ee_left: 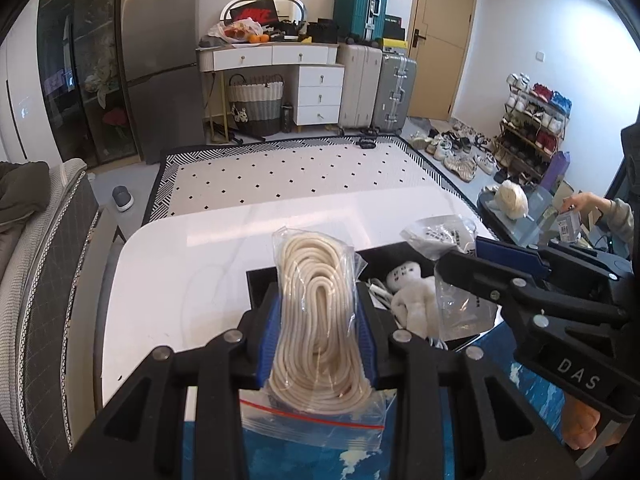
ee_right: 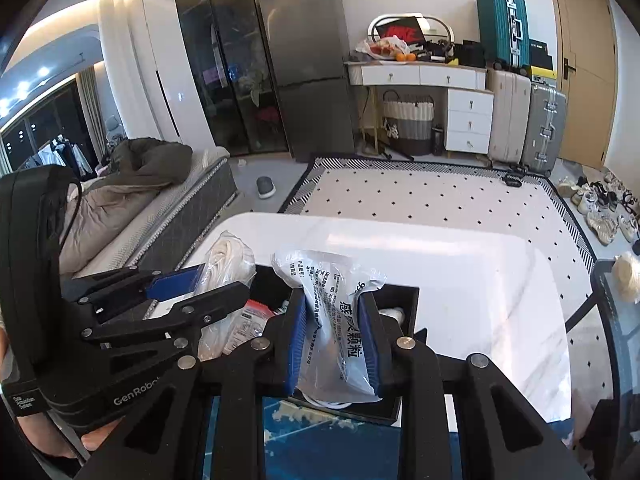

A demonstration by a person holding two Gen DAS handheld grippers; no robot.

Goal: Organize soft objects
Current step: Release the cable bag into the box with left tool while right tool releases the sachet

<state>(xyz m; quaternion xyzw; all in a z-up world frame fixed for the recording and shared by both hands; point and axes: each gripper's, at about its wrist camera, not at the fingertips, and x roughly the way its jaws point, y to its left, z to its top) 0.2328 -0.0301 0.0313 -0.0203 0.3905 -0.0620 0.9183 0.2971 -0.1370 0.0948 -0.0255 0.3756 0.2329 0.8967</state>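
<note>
Left gripper [ee_left: 320,322]: blue pads clamped on a zip bag of coiled cream rope [ee_left: 318,312], bag upright between the fingers, red-lined seal hanging below them. Right gripper [ee_right: 335,334]: pads clamped on a printed plastic pouch of granules [ee_right: 334,304], crumpled top standing above the fingertips. Just beyond and beneath both pairs of fingertips: black tray [ee_right: 404,294] at the near edge of the white marble table [ee_left: 180,264], already holding a white plush toy [ee_left: 412,300], a clear bag [ee_left: 464,312] and a white cord. Farther ahead: patterned rug [ee_left: 288,172]; drawer unit and suitcases at the wall. Step in hand, as judged: carrying both packets to the tray. Next move, as judged: lowering each into free space beside the plush toy before releasing, fingers kept clear of the tray walls.
</note>
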